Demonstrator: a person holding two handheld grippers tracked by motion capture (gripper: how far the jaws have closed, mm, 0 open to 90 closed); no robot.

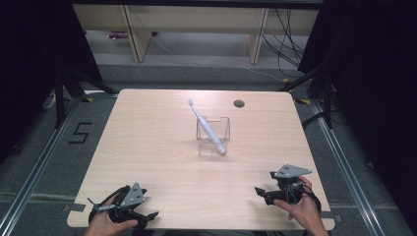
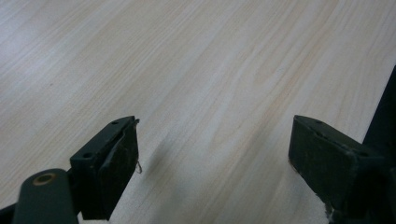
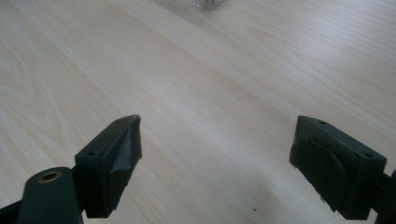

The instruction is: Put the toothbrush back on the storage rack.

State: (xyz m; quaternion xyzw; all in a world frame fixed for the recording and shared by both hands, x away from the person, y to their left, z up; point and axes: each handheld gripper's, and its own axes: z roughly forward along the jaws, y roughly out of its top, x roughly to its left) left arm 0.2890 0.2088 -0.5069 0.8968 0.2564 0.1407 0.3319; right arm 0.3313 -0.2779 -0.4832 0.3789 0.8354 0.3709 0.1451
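On the high view, a wooden bench [image 1: 162,147] carried a clear square holder [image 1: 213,135] near its middle, with a pale toothbrush [image 1: 206,127] standing tilted in it, head up and leaning toward the far left, handle end resting at the holder's near right corner. The left claw [image 1: 150,216] rested at the near left edge of the bench in the person's left hand [image 1: 105,223], pointing right along the edge; the right claw [image 1: 259,190] sat at the near right in the right hand [image 1: 302,209], pointing left. Both lay well apart from the holder. On the left gripper view, the left claw [image 2: 212,154] was spread wide over bare bench, nothing between its jaws. On the right gripper view, the right claw [image 3: 217,158] was likewise spread and empty, with the base of the holder [image 3: 208,3] at the top edge. In the inspector's judgement, the toothbrush looked already placed and both hands parked; any further reach should come in level with the handle and grip it mid-length, so as not to tip the light holder.
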